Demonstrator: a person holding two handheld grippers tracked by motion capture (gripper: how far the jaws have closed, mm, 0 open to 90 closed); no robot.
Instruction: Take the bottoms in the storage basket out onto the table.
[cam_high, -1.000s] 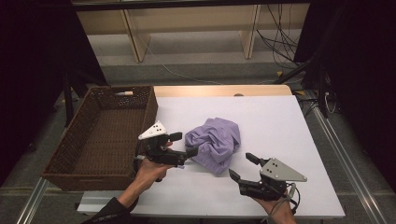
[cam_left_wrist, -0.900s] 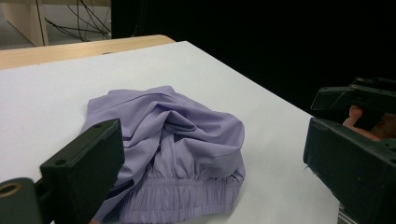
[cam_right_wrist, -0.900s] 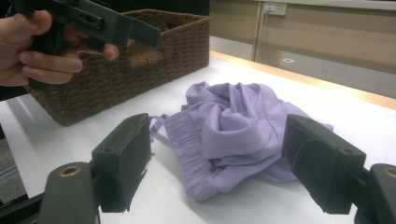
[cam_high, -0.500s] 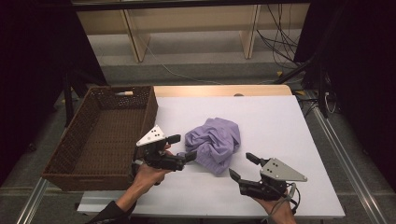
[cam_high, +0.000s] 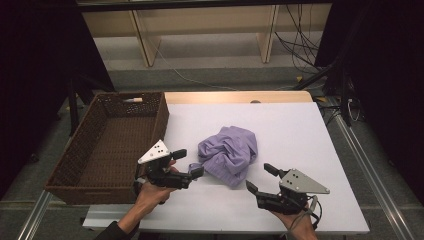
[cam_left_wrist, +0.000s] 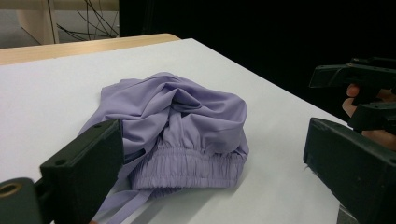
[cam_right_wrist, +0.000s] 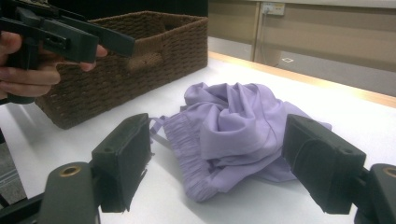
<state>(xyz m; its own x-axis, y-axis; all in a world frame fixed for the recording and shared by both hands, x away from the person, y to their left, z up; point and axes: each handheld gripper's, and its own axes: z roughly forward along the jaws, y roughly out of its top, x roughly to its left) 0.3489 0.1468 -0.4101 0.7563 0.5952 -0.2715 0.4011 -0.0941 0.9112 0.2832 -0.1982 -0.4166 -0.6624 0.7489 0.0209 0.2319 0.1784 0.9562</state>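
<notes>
A crumpled purple garment (cam_high: 229, 152) with an elastic waistband lies mid-table, also seen in the left gripper view (cam_left_wrist: 182, 126) and the right gripper view (cam_right_wrist: 233, 126). My left gripper (cam_high: 189, 163) is open just left of it, near its loose drawstring, with the jaws wide apart (cam_left_wrist: 215, 140) and nothing between them. My right gripper (cam_high: 258, 177) is open at the garment's near right edge, its jaws (cam_right_wrist: 217, 140) spread either side of the cloth without touching it. Each gripper shows in the other's view: the right gripper (cam_left_wrist: 355, 88) and the left gripper (cam_right_wrist: 70, 37).
A brown wicker basket (cam_high: 161, 117) stands at the table's left edge, close behind my left hand, and shows in the right gripper view (cam_right_wrist: 135, 60). The white tabletop (cam_high: 300, 130) is bare to the right and behind the garment. Shelving and cables lie beyond the far edge.
My left gripper has drawn back a little toward the near left, away from the garment's edge. The right gripper and the garment have stayed put.
</notes>
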